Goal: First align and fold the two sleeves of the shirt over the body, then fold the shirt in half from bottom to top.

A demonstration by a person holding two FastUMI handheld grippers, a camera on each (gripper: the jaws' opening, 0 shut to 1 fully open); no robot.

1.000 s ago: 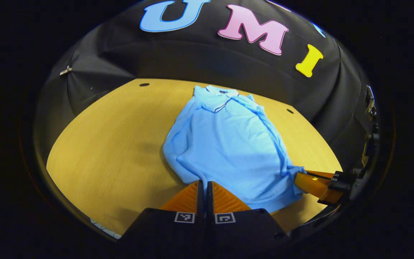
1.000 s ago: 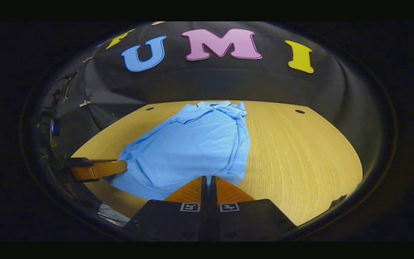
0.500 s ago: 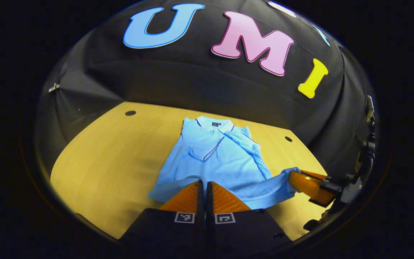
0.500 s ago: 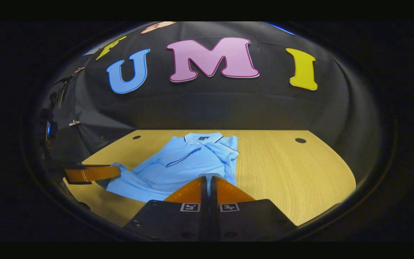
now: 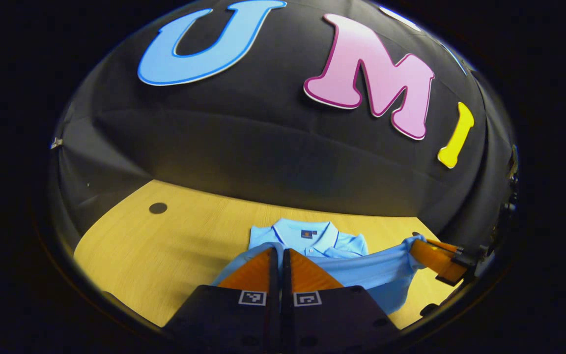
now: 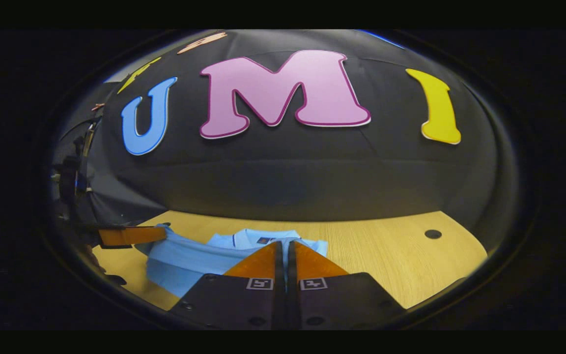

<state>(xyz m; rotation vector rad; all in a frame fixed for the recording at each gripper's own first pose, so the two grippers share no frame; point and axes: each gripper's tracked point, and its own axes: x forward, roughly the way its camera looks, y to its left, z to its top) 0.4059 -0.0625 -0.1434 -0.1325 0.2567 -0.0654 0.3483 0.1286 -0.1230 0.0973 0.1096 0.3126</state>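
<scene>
Left gripper [image 5: 281, 250]: you've got it clamped on the shirt [image 5: 361, 273] hem, bottom centre.
Right gripper [image 6: 285, 244]: likewise pinching hem.
Collar [image 5: 302, 232]: mid-frame, on table [image 5: 165, 246].

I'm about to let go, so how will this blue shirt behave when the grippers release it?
Likely floppy: the shirt sags between the left gripper and right gripper. Probably light, since pinched edges carry it. It should drop softly near the collar, perhaps unevenly.
</scene>
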